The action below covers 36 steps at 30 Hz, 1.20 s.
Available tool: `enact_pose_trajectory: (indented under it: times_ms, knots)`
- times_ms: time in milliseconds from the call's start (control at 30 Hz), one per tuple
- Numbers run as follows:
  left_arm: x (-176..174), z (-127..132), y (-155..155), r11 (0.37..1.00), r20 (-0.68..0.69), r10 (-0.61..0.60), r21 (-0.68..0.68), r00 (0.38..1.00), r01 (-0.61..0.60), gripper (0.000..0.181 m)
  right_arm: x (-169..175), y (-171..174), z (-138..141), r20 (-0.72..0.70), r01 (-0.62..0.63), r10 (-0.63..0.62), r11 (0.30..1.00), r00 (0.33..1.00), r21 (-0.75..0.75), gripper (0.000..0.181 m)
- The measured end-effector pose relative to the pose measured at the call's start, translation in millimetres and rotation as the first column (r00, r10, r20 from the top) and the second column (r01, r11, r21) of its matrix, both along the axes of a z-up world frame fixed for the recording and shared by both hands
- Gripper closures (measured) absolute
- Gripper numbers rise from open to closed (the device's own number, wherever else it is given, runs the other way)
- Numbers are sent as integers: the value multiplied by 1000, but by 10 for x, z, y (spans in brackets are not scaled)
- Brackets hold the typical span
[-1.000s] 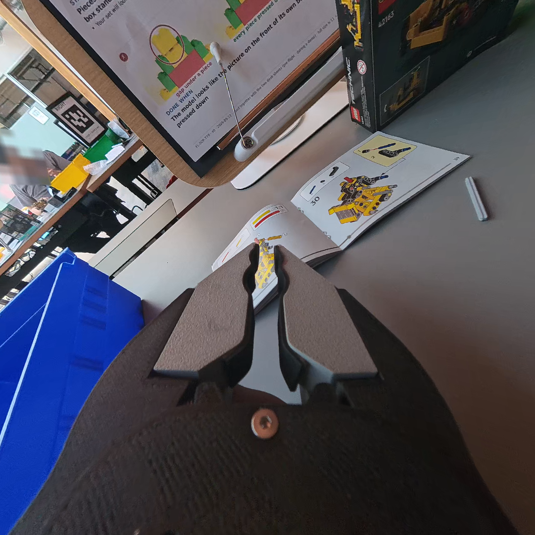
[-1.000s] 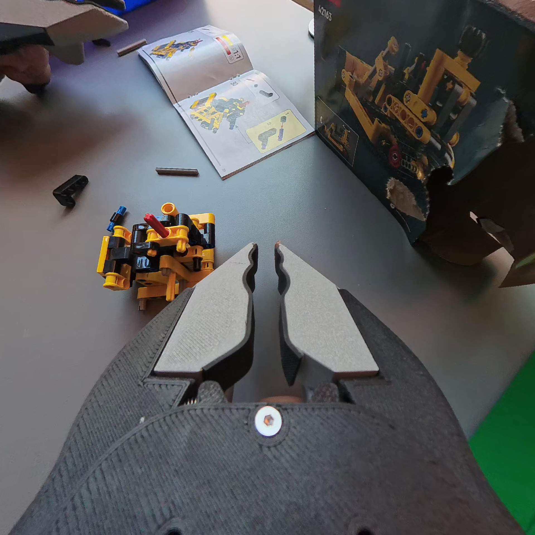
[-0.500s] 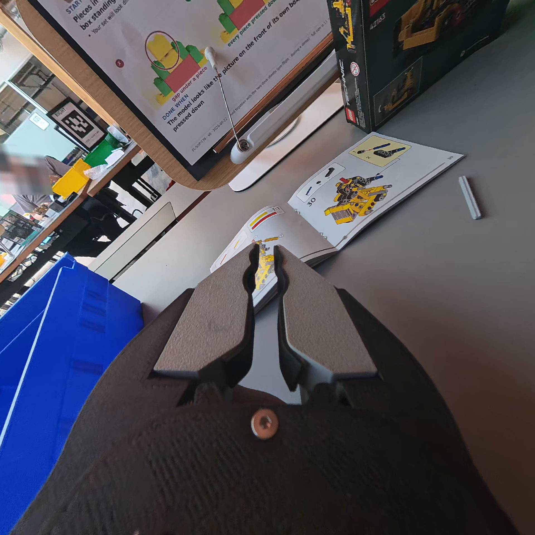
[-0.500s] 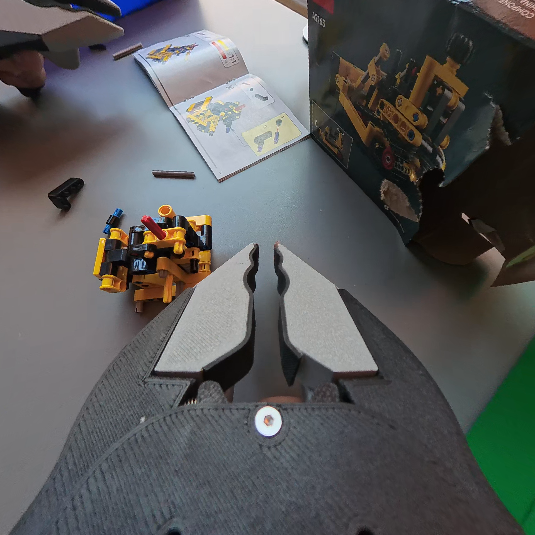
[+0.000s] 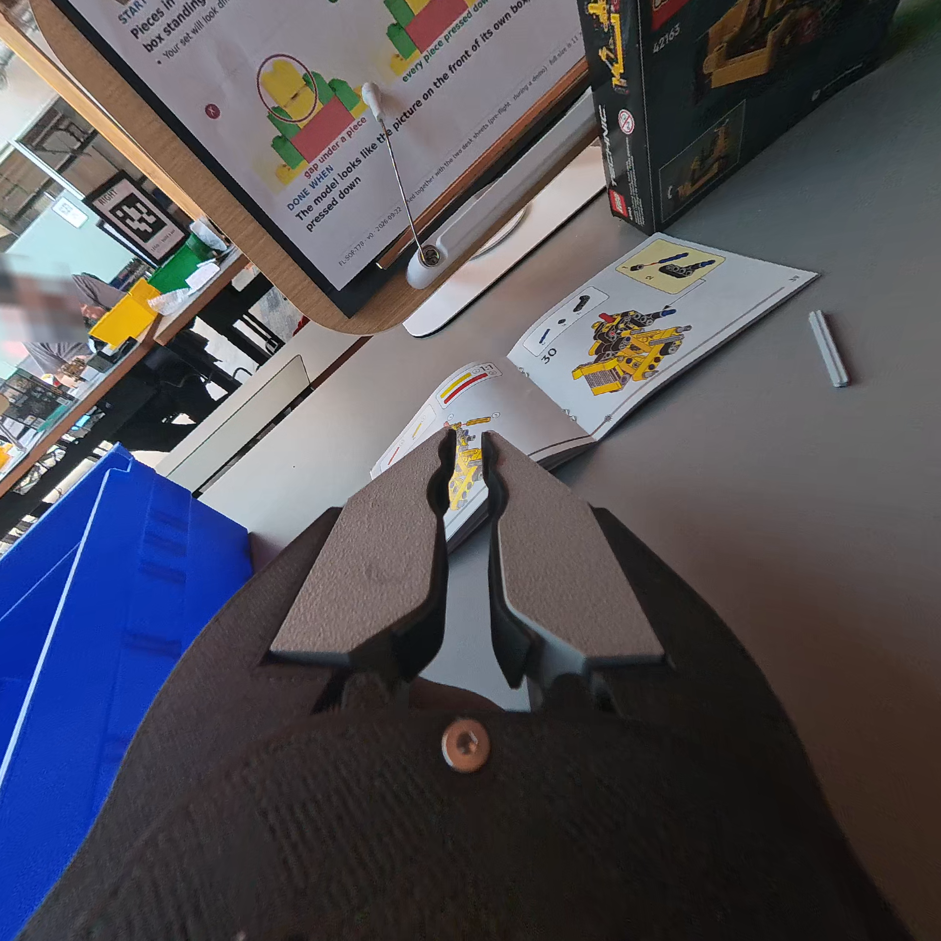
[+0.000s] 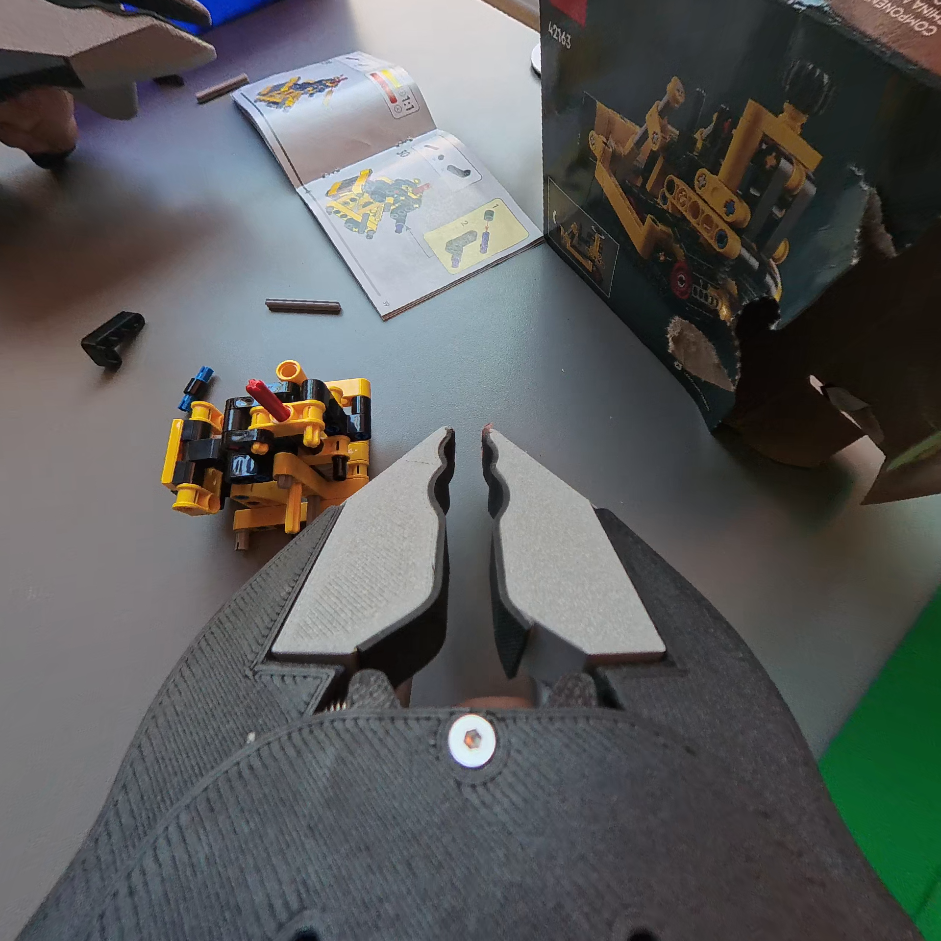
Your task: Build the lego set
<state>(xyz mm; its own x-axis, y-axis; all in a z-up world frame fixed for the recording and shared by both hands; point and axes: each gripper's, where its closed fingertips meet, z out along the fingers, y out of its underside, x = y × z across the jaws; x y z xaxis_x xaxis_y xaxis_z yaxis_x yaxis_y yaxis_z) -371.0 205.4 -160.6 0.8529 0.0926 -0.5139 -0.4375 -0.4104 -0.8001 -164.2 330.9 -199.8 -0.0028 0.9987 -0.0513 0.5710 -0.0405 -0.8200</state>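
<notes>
A partly built yellow and black model (image 6: 270, 443) with a red axle sticking up lies on the grey table, just left of my right gripper (image 6: 468, 435). The right gripper's jaws are nearly together with a thin gap and hold nothing. My left gripper (image 5: 468, 438) stands the same way, empty, above the near edge of the open instruction booklet (image 5: 611, 356). It also shows at the top left of the right wrist view (image 6: 102, 56). Loose parts lie around: a black angled beam (image 6: 112, 338), a blue and black pin (image 6: 196, 387), a dark axle (image 6: 303, 305) and a second axle (image 6: 221, 87).
The set's dark box (image 6: 713, 178) stands right of the booklet (image 6: 387, 168), torn open at its right end. A blue bin (image 5: 102, 611) sits left of my left gripper. A poster board on a stand (image 5: 356, 127) rises behind. A grey axle (image 5: 829, 349) lies right of the booklet. A green strip (image 6: 891, 764) borders the table. The tips of one gripper are about 25 cm away from the tips of the other. The black angled beam (image 6: 112, 338) is about 15 cm from my left fingertips.
Both views have drifted only slightly. The jaws of both grippers stand as before, and the model and loose parts have not moved on the table.
</notes>
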Motion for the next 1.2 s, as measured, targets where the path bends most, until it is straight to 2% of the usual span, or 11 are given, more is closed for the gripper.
enact_pose_trajectory:
  times_ms: [867,933,1000,1100,1133,1200]
  knots:
    - [142,4,15,998,-38,-58,-5,998,58,173,-1,-7,-5,4,-8,8,1000,1000,-18,170]
    - [277,29,16,991,-34,-130,4,991,130,172,-1,-8,-5,5,-8,8,1000,1000,-15,170]
    - [550,43,-15,963,32,-268,8,963,268,170,0,-7,-6,5,-8,8,1000,1000,-14,170]
    - [1074,-26,-179,851,279,-500,-15,820,524,164,0,-6,-5,4,-7,7,1000,1000,-15,170]
    - [1177,-60,-233,817,309,-539,-34,784,575,162,0,-6,-4,4,-7,7,1000,1000,-16,170]
    - [1288,-166,-312,770,306,-579,-99,756,630,158,-1,-6,-4,3,-7,7,1000,1000,-16,170]
